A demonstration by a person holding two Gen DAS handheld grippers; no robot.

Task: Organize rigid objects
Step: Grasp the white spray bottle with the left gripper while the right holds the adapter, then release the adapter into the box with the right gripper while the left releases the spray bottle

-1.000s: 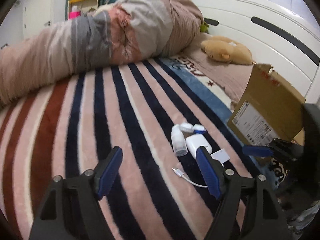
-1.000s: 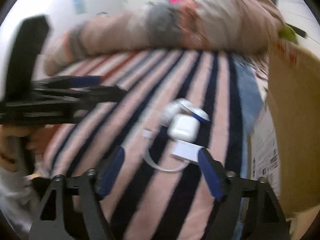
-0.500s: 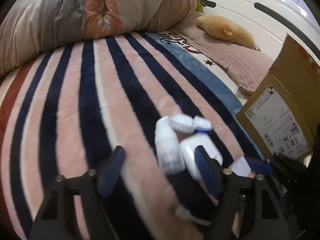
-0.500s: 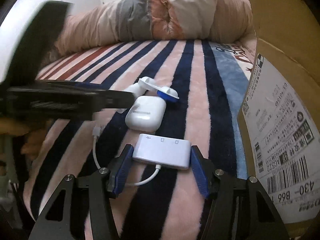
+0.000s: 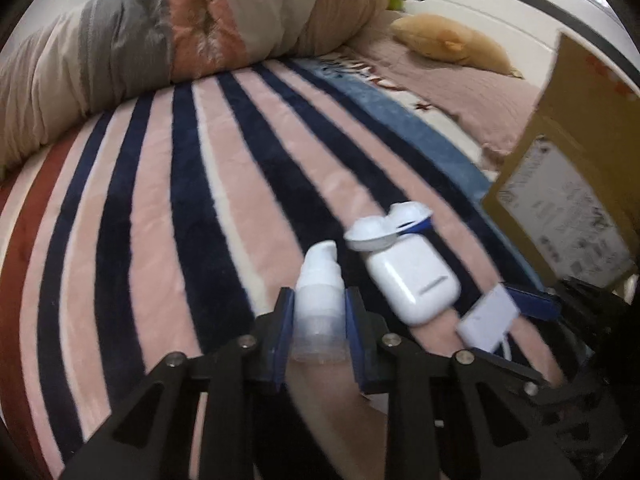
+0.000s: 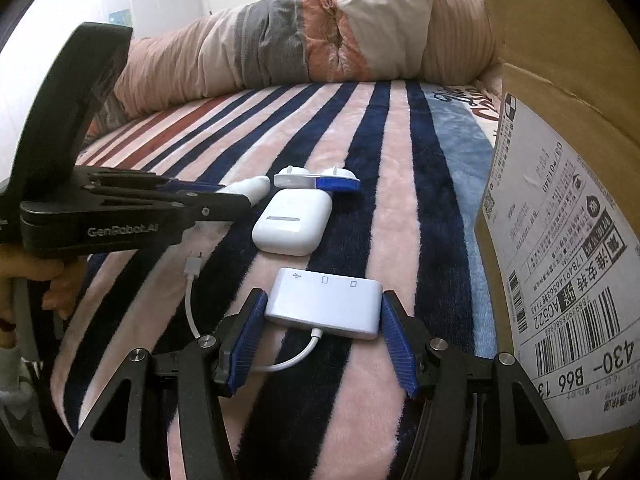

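Your small white pump bottle [image 5: 320,300] lies on the striped blanket [image 5: 160,240] w/ its nozzle pointing to 12 o'clock, and your left gripper [image 5: 320,320] has its blue pads [image 5: 282,332] pressed on both sides of the clear lower body: jaws closed on the bottle. In the right wrist view that same gripper [image 6: 224,200] comes in from 9 o'clock and only the bottle's nozzle end [image 6: 254,188] shows past its tip.

At approx 2 o'clock from the bottle sits the white earbud case [image 5: 412,280], just beside it, not clearly touching. At the case's 12 o'clock edge rests a white-and-blue twin-cup lens case [image 5: 388,228]; contact looks likely but can't confirm.

The white USB hub [image 6: 324,304] lies at 6 o'clock of the earbud case in the right wrist view, ports facing 12 o'clock. Your right gripper [image 6: 324,336] straddles it, one pad [image 6: 246,340] at each short end. Jaws look closed on the hub, pads at or v. near its ends; the hub rests on the blanket. Its white cable [image 6: 192,292] loops out from the 6 o'clock side and curls to 9 o'clock, ending in a small plug.

Cardboard box [image 6: 560,240] w/ a shipping label stands at 3 o'clock, close to the hub. A rolled duvet [image 5: 180,32] lies across the bed at 12 o'clock, a tan plush toy [image 5: 452,40] at 1 o'clock.
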